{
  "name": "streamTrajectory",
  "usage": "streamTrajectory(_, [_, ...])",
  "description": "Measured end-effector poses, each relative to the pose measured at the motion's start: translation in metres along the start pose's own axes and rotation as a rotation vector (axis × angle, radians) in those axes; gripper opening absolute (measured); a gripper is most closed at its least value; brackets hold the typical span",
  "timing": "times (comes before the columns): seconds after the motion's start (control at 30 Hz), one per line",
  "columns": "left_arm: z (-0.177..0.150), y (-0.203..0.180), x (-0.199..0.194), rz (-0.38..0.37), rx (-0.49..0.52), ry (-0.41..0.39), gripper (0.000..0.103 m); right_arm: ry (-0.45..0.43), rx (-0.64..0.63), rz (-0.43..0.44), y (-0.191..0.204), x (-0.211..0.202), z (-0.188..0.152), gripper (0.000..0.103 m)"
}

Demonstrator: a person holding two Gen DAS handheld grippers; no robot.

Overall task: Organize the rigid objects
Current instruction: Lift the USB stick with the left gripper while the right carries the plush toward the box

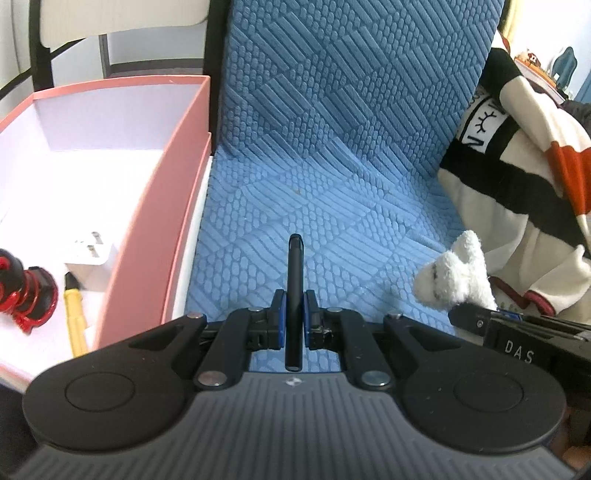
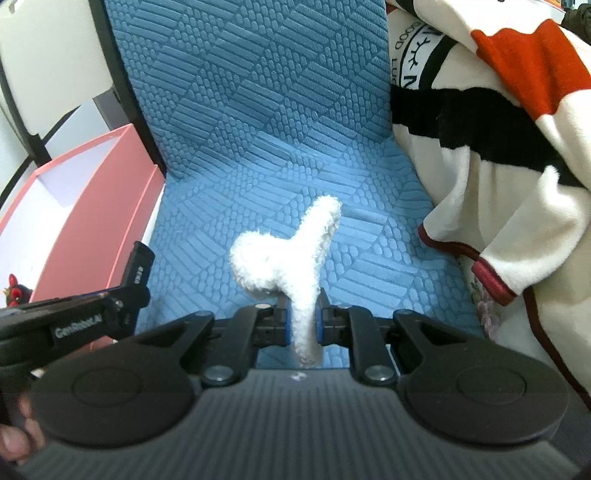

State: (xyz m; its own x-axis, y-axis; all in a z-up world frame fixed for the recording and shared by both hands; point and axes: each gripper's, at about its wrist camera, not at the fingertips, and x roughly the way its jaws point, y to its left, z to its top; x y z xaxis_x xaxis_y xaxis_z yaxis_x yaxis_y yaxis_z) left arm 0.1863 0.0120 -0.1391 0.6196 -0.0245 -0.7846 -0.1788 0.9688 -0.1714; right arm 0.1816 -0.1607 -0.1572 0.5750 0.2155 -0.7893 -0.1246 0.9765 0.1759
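Observation:
My left gripper (image 1: 294,312) is shut on a black pen (image 1: 295,288) that points forward above the blue cushion (image 1: 314,206), just right of the pink box (image 1: 155,221). My right gripper (image 2: 302,317) is shut on a white plush toy (image 2: 291,251), held above the same cushion; the toy also shows in the left wrist view (image 1: 454,273). Inside the box lie a white plug adapter (image 1: 92,262), a yellow-handled tool (image 1: 75,317) and a red and black toy (image 1: 26,295).
A cream blanket with black and red stripes (image 2: 498,155) is piled on the right of the cushion. A white chair with a black frame (image 1: 122,33) stands behind the box. The left gripper's body (image 2: 74,314) shows at the right wrist view's left.

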Motion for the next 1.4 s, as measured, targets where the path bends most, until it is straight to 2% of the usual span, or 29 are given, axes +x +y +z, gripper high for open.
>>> streamTrajectory(0.47, [0.003,0.014,-0.050,0.008,-0.011,-0.031,0.011,-0.042,-0.050,0.049,0.016,-0.035,-0.008,0.016])
streamTrajectory(0.7, [0.015,0.021,-0.071,0.000,-0.028,-0.050,0.011,-0.057,-0.067,0.070,0.029,-0.049,-0.003,0.016])
streamTrajectory(1.4, [0.099,0.057,-0.135,0.035,-0.057,-0.147,0.011,-0.163,-0.150,0.156,0.088,-0.089,0.076,0.016])
